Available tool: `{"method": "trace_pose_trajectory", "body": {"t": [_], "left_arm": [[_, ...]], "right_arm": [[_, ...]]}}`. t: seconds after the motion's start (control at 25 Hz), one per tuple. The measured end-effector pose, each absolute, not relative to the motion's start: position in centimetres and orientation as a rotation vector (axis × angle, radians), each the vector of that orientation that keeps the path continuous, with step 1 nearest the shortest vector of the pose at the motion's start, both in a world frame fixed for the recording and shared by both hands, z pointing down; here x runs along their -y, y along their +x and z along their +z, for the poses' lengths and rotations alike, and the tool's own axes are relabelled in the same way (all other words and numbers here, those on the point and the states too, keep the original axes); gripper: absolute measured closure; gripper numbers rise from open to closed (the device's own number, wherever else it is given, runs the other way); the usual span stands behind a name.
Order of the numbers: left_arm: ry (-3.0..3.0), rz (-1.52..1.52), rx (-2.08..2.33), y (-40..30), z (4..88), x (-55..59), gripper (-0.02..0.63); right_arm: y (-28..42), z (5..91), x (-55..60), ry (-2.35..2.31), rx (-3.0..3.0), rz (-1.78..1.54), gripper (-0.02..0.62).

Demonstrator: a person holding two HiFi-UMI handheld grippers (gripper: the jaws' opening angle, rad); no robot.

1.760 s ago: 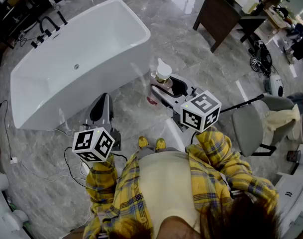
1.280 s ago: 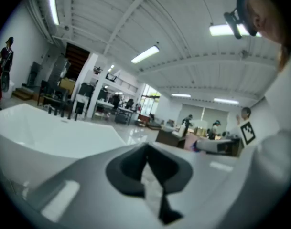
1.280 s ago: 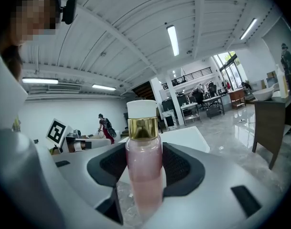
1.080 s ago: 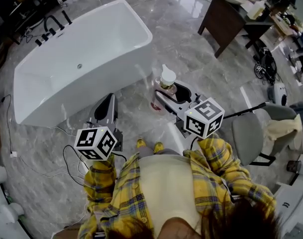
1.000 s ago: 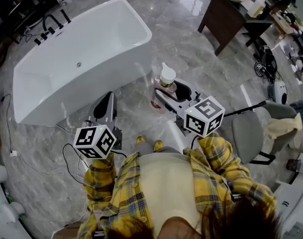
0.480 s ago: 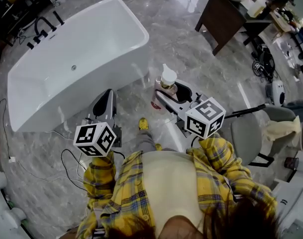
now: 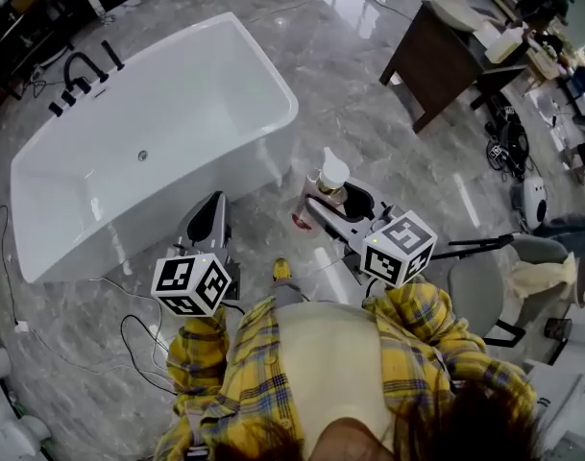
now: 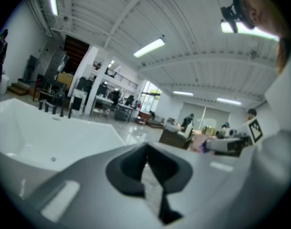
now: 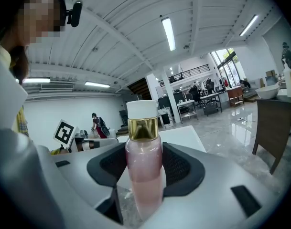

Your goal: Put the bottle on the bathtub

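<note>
A clear bottle [image 9: 143, 163] of pink liquid with a gold collar and white cap stands upright between the jaws of my right gripper [image 9: 144, 168], which is shut on it. From the head view the bottle [image 7: 330, 179] and right gripper [image 7: 340, 200] hang over the grey floor, just right of the white bathtub [image 7: 263, 134]. My left gripper [image 7: 207, 224] is held in front of the tub's near wall; its jaws meet with nothing between them [image 8: 147, 168]. The bathtub [image 8: 35, 132] fills the left of the left gripper view.
Black taps [image 7: 81, 70] stand at the tub's far left rim. A dark wooden desk [image 7: 441, 56] is at the back right, a grey chair [image 7: 484, 281] at the right. Cables [image 7: 129, 329] lie on the floor by my left side. People stand far off [image 9: 97, 125].
The view has shifted slightly as the person stepped; both grippers and the held bottle keep nearly the same place beside the tub's right corner.
</note>
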State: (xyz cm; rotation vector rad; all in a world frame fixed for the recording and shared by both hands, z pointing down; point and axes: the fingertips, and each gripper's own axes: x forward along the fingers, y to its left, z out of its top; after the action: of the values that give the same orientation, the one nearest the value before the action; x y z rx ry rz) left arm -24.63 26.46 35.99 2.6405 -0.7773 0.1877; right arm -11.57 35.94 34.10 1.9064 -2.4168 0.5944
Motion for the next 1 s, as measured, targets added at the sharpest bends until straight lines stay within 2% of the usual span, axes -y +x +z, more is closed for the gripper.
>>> {"method": "trace_pose_trajectory", "body": {"t": [0.44, 1.0], "left_arm": [[2.656, 0.201, 0.734, -21.9, 36.4, -21.8, 0.598], [2.651, 0.206, 0.839, -12.6, 36.8, -16.8, 0.598]], "right_arm": [[-8.5, 33.5, -30.0, 1.917, 2.388, 0.557, 0.374], [-1.3, 34.7, -23.5, 1.704, 2.516, 0.561, 0.374]]}}
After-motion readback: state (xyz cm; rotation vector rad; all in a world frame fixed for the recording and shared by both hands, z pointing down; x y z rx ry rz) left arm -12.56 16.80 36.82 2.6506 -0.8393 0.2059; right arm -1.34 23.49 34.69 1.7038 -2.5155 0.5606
